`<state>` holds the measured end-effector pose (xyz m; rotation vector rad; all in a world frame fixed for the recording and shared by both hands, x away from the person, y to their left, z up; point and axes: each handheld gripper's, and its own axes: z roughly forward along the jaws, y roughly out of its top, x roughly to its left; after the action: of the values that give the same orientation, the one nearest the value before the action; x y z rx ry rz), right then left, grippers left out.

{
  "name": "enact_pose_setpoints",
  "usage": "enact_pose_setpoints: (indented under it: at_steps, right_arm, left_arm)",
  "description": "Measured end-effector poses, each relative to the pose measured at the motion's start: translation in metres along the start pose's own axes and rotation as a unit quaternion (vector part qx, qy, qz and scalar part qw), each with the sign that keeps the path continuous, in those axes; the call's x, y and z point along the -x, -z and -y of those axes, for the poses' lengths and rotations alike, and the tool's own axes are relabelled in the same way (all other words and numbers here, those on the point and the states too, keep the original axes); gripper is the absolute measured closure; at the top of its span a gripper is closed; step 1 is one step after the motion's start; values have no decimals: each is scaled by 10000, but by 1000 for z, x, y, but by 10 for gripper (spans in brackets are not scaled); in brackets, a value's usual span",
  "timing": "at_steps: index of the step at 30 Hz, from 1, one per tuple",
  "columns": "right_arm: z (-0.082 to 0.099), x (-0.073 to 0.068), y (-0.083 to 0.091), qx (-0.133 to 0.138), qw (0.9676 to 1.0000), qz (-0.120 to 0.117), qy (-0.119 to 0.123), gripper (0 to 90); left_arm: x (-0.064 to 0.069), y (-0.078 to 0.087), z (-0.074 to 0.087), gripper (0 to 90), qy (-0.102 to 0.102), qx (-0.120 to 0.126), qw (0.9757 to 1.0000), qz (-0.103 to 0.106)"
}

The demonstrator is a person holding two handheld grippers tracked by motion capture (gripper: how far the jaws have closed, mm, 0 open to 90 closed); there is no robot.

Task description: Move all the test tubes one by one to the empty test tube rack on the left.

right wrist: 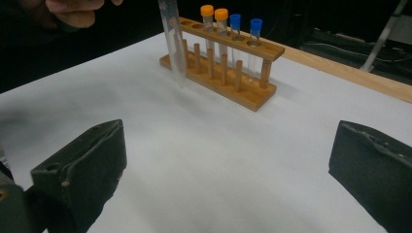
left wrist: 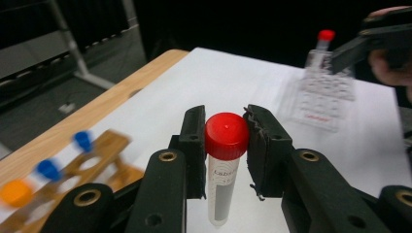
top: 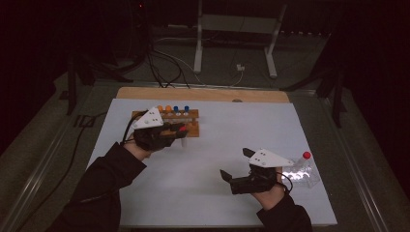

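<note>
My left gripper [left wrist: 226, 131] is shut on a clear tube with a red cap [left wrist: 224, 160], its pads pressing just below the cap. In the high view this gripper [top: 180, 131] hangs right in front of the wooden tube rack [top: 186, 122], with the tube upright above the white table. The rack [right wrist: 228, 73] holds two orange-capped tubes [right wrist: 214, 19] and two blue-capped ones [right wrist: 245, 29]. My right gripper [top: 235, 162] stands open at the front right, nothing between its jaws, pointing toward the rack.
A clear plastic tray [top: 303, 174] with one upright red-capped tube [top: 305, 157] stands at the right edge, beside my right hand. The white table sheet [top: 217, 145] has open room in the middle. A wooden board edge [top: 203, 94] runs along the back.
</note>
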<state>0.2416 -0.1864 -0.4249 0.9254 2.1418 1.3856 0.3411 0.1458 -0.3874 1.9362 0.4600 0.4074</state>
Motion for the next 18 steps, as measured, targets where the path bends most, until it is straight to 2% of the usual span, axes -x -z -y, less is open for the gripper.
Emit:
enact_pose_setpoints:
  at_steps: [2, 9, 11, 18]
  right_arm:
    - [0, 0, 0, 5, 10000, -50, 41, 0]
    - [1, -1, 0, 76, 9998, -122, 120, 0]
    - [2, -1, 1, 99, 9998, -140, 122, 0]
    - [2, 0, 0, 114, 9997, -157, 136, 0]
  left_arm:
    - [-7, 5, 1, 717, -23, -43, 9998, -186]
    - [-37, 24, 4, 717, 215, 6, 9973, -703]
    - [-45, 29, 5, 718, 227, 13, 9960, -862]
    - [-70, 36, 4, 717, 335, 84, 9890, -1441]
